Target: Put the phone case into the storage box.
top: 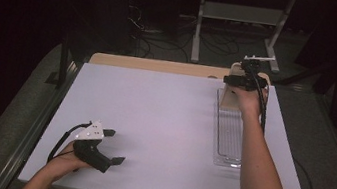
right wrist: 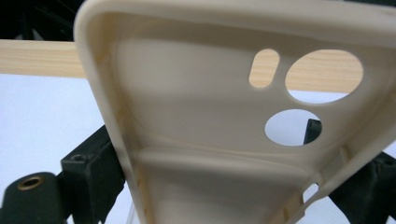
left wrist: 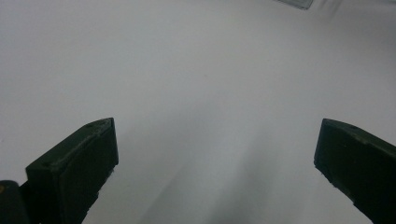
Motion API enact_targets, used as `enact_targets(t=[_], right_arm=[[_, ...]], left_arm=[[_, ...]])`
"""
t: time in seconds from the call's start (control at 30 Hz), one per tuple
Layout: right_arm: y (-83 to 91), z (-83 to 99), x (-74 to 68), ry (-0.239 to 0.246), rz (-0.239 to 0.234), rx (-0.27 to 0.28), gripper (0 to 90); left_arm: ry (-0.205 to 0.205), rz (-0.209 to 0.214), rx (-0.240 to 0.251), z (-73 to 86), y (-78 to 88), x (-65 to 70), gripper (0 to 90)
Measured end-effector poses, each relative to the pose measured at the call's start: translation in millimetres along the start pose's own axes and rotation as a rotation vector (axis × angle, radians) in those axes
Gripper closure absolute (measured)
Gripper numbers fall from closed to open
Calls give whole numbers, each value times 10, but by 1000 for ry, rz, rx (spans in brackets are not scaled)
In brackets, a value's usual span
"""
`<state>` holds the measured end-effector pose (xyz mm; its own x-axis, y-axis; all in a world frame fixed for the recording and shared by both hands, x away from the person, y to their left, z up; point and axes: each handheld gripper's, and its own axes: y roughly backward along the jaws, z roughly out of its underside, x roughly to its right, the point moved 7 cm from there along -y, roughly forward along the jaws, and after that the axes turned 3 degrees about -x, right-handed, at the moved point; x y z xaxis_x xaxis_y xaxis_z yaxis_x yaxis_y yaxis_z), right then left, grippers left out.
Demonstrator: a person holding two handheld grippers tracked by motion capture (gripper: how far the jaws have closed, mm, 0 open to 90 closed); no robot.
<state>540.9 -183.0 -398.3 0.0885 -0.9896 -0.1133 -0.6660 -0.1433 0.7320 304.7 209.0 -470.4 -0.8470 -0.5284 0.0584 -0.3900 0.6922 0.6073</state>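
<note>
Phone case (right wrist: pixel 196 140) clamped in right hand-held gripper (top: pixel 243 80) at 1 o'clock above clear tray (top: pixel 229 134); placement pending. Left hand-held gripper (top: pixel 115 146) apart, idle at 7 o'clock.

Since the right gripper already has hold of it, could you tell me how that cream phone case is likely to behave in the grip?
The phone case looks like a thin open shell with camera cut-outs, so it is probably light and somewhat bendy. The right gripper pinches it across its side walls, which may bow inward under a hard squeeze. Its smooth surface could let it slip or twist between the jaws.

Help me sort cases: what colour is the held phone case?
Cream, clearest in the right gripper view: phone case.
</note>
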Motion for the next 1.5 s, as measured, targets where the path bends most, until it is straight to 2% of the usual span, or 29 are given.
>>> enact_targets(t=[0.03,0.13,0.27,0.3,0.7,1.07,1.1,1.5], right_arm=[[-19,9,-5,-14,1,-5,96],[-64,25,-2,-16,7,-14,96],[-100,41,-9,-8,19,-24,95],[-109,46,5,12,26,-25,95],[-178,81,4,13,38,-59,95],[-262,66,-5,37,44,-74,92],[-281,58,-8,55,44,-81,90],[-390,27,-46,62,53,-115,88]], left_arm=[[0,1,-3,1,3,-1,0],[0,1,-5,3,3,-3,0],[-2,0,-1,0,2,-2,0],[0,1,4,-4,1,1,0],[-5,1,5,-8,-1,2,0],[0,1,9,-10,-3,2,0],[0,2,8,-9,-3,1,0],[8,8,8,-6,-9,5,0]])
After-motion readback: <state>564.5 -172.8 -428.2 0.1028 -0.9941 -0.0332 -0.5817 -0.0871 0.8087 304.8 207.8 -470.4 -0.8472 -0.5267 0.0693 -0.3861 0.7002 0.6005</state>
